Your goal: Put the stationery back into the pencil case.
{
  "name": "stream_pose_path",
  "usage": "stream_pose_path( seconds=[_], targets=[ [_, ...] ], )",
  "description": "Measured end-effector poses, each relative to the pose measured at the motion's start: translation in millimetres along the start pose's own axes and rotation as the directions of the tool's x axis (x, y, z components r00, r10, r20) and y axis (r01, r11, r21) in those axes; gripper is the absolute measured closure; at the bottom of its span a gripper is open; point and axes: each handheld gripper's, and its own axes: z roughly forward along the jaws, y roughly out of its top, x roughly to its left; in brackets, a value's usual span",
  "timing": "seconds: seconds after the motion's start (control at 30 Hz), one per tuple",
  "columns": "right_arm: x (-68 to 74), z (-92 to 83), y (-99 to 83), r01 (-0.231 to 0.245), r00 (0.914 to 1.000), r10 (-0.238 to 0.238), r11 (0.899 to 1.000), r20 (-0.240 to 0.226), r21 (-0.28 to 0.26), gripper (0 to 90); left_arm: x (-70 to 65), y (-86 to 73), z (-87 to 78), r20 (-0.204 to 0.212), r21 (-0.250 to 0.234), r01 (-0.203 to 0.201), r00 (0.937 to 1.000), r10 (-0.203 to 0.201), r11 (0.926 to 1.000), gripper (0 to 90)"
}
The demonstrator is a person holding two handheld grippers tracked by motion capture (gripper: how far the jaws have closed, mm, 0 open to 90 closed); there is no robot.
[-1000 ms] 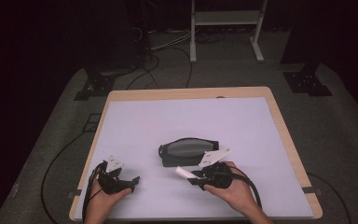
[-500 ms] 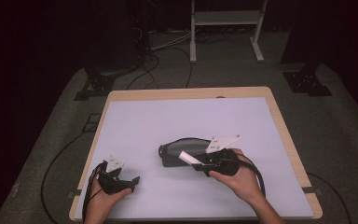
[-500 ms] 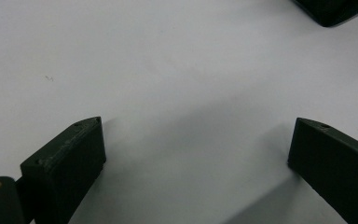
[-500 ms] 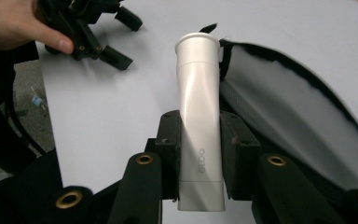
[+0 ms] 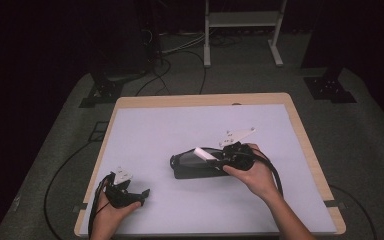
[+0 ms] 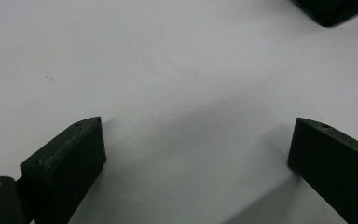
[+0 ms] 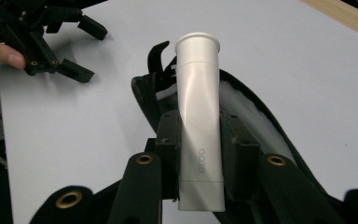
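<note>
The right gripper (image 7: 199,140) clamps a white tube (image 7: 198,116) between its fingers (image 7: 170,140), cap end poking past them over a black pouch (image 5: 192,165). The left gripper (image 6: 196,154) rests wide open, empty.

We find the pouch (image 5: 195,165) lying near the middle of the desk (image 5: 180,125), a little toward our near edge. Our right claw (image 5: 215,157) sits over the pouch's right part with the tube (image 5: 206,154) clamped between its jaws, the tube's cap end reaching out above the pouch's open mouth. Our left claw (image 5: 142,192) rests on the desk near the front left corner, well apart from the pouch.
</note>
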Motion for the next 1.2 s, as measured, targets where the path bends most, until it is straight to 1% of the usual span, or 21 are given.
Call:
stream_pose_path(
  seconds=[0.13, 0.17, 0.4, 0.67, 0.83, 1.0, 1.07, 1.1, 1.2],
  targets=[
    [-4.4, 4.2, 2.1, -0.001, 1.0000, 0.001, 1.000, 0.004, 0.016, 70.0, 0.0, -0.1, 0.2, -0.001, -0.002, 0.000, 1.0000, 0.000, 1.0000, 3.1],
    [-6.1, 5.9, 2.6, 0.006, 1.0000, -0.006, 1.000, 0.002, 0.016, 69.9, -0.1, -0.1, 0.2, -0.001, -0.003, 0.000, 1.0000, 0.000, 1.0000, 3.1],
    [-14.5, 19.0, 4.8, 0.014, 0.9999, -0.013, 0.999, -0.009, 0.049, 69.9, 0.1, -0.1, 0.2, -0.002, -0.002, -0.002, 1.0000, 0.002, 1.0000, 3.1],
    [-20.8, 27.7, 5.1, 0.021, 0.9996, -0.020, 0.997, -0.021, 0.070, 69.9, 0.3, 0.0, 0.2, -0.002, -0.002, -0.004, 1.0000, 0.004, 1.0000, 3.1],
    [-22.0, 32.5, 5.1, 0.028, 0.9992, -0.025, 0.996, -0.031, 0.079, 69.9, 0.3, 0.0, 0.2, -0.003, -0.002, -0.005, 1.0000, 0.005, 1.0000, 3.1],
    [-23.0, 35.9, 4.6, 0.030, 0.9993, -0.029, 0.997, -0.023, 0.072, 69.5, 0.3, 0.0, 0.2, -0.003, -0.002, -0.005, 1.0000, 0.005, 1.0000, 3.1],
    [-23.8, 35.3, 5.0, 0.026, 0.9995, -0.025, 0.998, -0.022, 0.059, 63.7, 0.4, 0.0, 0.2, -0.002, -0.002, -0.005, 1.0000, 0.005, 1.0000, 3.1],
    [-24.3, 33.2, 5.6, 0.021, 0.9996, -0.020, 0.999, -0.018, 0.048, 64.1, 0.4, 0.0, 0.2, -0.002, -0.002, -0.005, 1.0000, 0.005, 1.0000, 3.1],
    [-25.2, 30.3, 5.3, 0.018, 0.9998, -0.018, 0.999, -0.012, 0.044, 63.2, 0.2, 0.0, 0.2, -0.003, -0.002, -0.004, 1.0000, 0.004, 1.0000, 3.1]
  ],
)
